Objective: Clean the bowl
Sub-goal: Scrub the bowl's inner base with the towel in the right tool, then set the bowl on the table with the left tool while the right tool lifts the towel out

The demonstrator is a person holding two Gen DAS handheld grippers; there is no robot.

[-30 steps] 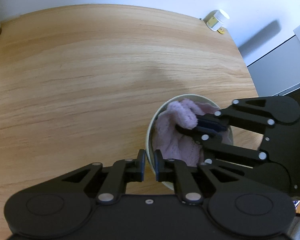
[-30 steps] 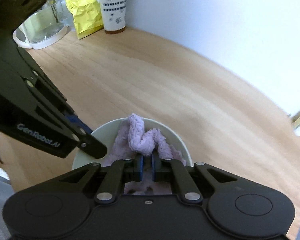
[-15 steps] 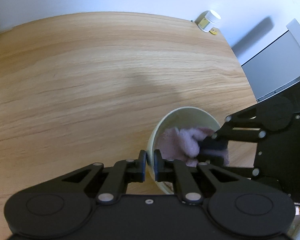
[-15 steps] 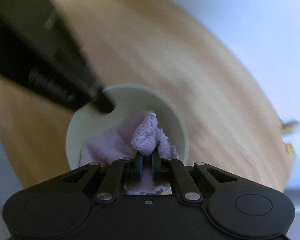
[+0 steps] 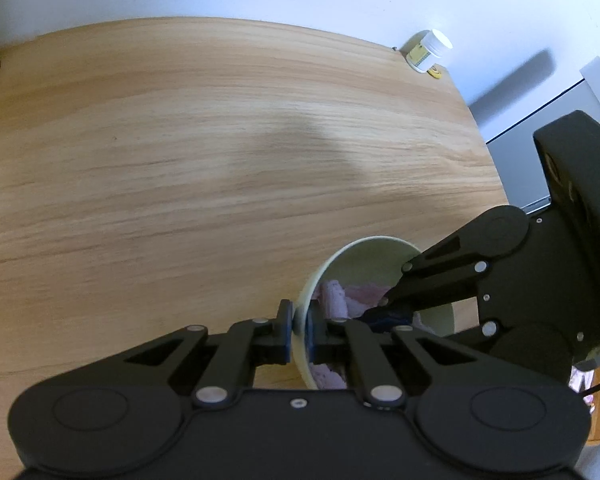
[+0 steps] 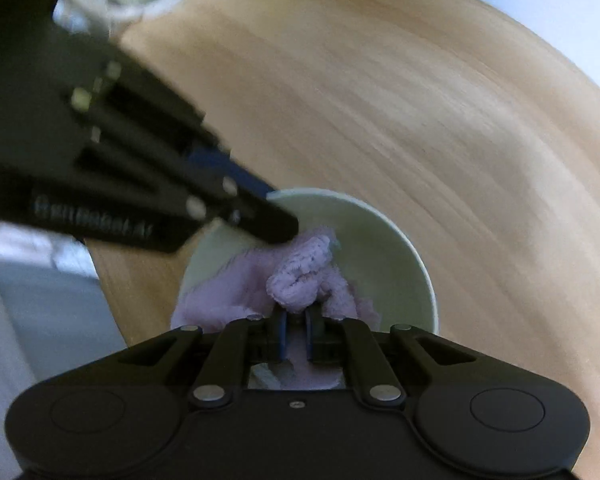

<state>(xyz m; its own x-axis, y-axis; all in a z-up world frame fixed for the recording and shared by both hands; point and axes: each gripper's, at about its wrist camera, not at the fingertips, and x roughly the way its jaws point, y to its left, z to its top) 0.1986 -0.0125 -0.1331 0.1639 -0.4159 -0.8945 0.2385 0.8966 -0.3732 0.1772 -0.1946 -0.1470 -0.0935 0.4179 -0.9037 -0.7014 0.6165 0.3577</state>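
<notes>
Your left gripper was clamped on the near rim of the pale green bowl, one finger outside the wall and one inside, with the bowl sitting near the right edge of the wooden table. Your right gripper had its fingers pinched narrow on a bunched fold of the pink cloth, which lay down inside the bowl against its floor and left wall. A small white-capped bottle stood at the table's far corner by the wall.
</notes>
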